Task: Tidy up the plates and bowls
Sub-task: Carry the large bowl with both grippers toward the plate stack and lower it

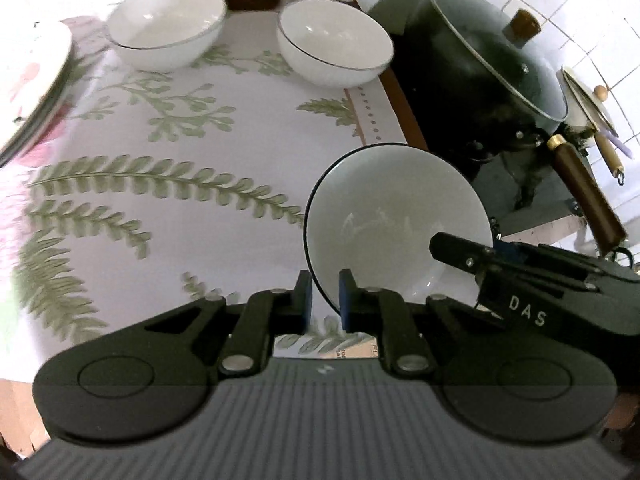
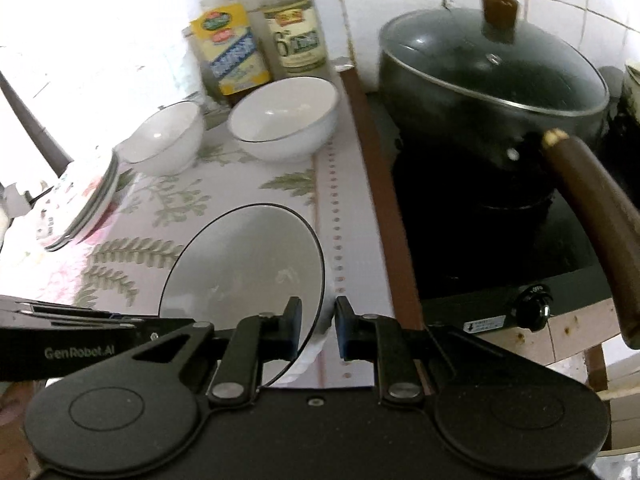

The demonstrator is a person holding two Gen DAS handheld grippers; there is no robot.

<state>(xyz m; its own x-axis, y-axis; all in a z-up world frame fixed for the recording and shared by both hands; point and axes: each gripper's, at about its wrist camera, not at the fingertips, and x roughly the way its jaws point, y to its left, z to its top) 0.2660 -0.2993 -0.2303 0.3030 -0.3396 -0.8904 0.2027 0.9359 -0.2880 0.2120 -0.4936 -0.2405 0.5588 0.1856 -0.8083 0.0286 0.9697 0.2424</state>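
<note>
A white bowl with a thin dark rim (image 1: 396, 220) (image 2: 244, 264) hangs tilted over the fern-patterned tablecloth (image 1: 180, 128), near its right edge. My left gripper (image 1: 325, 299) is shut on the bowl's near-left rim, with one pad inside and one outside. My right gripper (image 2: 316, 322) is shut on the opposite rim of the same bowl. In the left wrist view, one of its fingers (image 1: 452, 250) reaches into the bowl from the right. Two more white bowls (image 1: 166, 26) (image 1: 334, 44) stand upright at the back of the table. A stack of plates (image 2: 84, 200) sits at the left.
A dark lidded pot (image 2: 492, 80) with a long brown handle (image 2: 592, 216) sits on a stove just right of the table edge. Two bottles (image 2: 230, 52) (image 2: 296, 36) stand against the tiled wall behind the bowls. Bare cloth lies between the held bowl and the back bowls.
</note>
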